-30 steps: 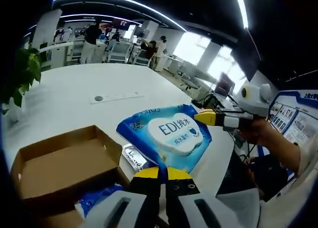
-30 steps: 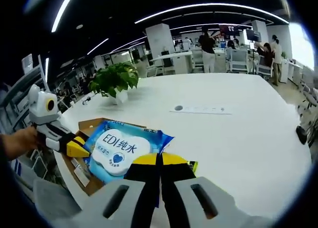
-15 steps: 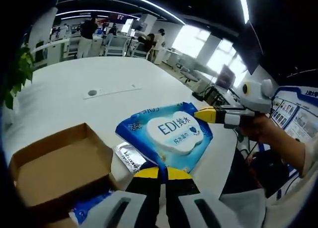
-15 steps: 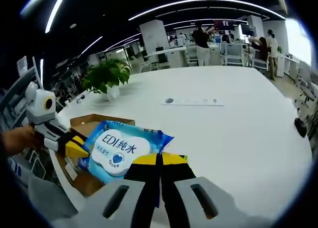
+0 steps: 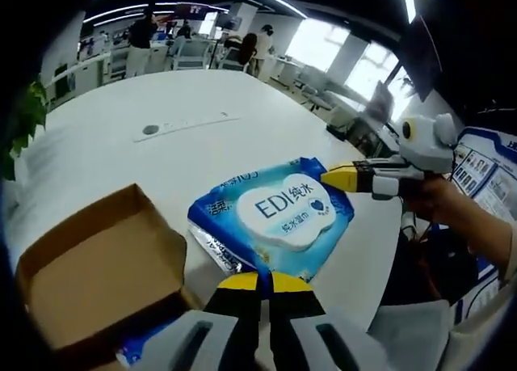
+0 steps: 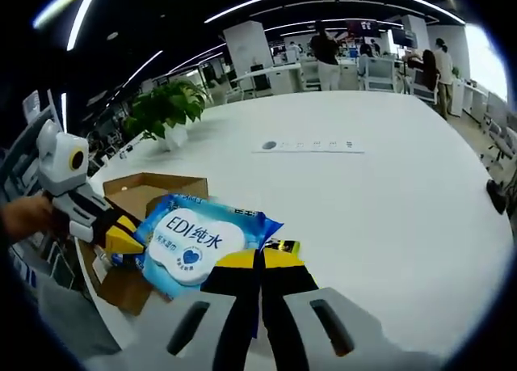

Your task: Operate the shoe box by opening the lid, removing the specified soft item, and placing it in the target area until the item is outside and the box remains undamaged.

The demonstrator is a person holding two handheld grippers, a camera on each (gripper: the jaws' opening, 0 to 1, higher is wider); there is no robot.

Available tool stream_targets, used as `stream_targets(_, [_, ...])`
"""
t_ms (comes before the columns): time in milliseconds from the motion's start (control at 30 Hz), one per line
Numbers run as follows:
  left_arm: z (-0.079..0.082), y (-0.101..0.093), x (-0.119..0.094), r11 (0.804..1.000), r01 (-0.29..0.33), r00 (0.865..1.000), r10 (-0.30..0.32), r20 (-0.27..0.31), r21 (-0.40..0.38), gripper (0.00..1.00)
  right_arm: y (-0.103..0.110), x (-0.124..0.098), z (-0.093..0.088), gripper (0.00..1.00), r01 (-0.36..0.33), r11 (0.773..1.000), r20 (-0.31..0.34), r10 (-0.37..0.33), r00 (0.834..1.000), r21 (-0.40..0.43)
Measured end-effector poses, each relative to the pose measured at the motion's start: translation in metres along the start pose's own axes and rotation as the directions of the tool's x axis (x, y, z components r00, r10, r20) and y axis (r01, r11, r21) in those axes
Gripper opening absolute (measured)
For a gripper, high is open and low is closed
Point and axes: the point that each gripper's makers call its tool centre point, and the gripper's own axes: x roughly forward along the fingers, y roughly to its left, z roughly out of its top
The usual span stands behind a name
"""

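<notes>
A blue wet-wipes pack (image 5: 275,217) with a white lid label hangs above the white table, held flat between both grippers. My left gripper (image 5: 258,280) is shut on its near edge. My right gripper (image 5: 343,179), held by a hand, pinches the opposite edge. In the right gripper view the same pack (image 6: 190,242) sits in front of my right gripper (image 6: 260,259), which is shut on it, with the left gripper (image 6: 121,238) clamped on its far side. The open cardboard shoe box (image 5: 89,274) lies beside and below the pack, also seen as box (image 6: 149,189).
A silver packet (image 5: 216,251) peeks out under the pack. Something blue (image 5: 137,351) lies at the box's near edge. A potted plant (image 6: 166,112) and a flat strip (image 6: 311,146) sit on the table (image 6: 388,209). Desks and people stand far behind.
Both grippers keep their hold on the pack. Both views have tilted down toward the table, and more of the open box shows beside the pack than before.
</notes>
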Motion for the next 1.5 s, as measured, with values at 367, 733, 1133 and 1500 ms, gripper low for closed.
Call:
stream_targets(367, [-0.008, 0.009, 0.018, 0.998, -0.049, 0.995, 0.053, -0.081, 0.046, 0.00, -0.011, 0.021, -0.019, 0.00, 0.005, 1.000, -0.045, -0.004, 0.999, 0.022])
stream_targets(733, [-0.016, 0.017, 0.030, 0.988, -0.087, 0.984, 0.105, -0.144, 0.124, 0.01, -0.017, 0.038, -0.034, 0.00, 0.009, 0.999, -0.076, -0.006, 0.997, 0.040])
stream_targets(1133, [-0.020, 0.024, 0.036, 0.979, -0.103, 0.977, 0.133, -0.168, 0.173, 0.01, -0.020, 0.043, -0.039, 0.00, 0.007, 0.999, -0.079, -0.004, 0.997, 0.035])
stream_targets(1500, [-0.022, 0.023, 0.036, 0.974, -0.115, 0.975, 0.149, -0.167, 0.197, 0.05, -0.022, 0.044, -0.037, 0.01, 0.030, 0.999, -0.070, -0.031, 0.997, -0.016])
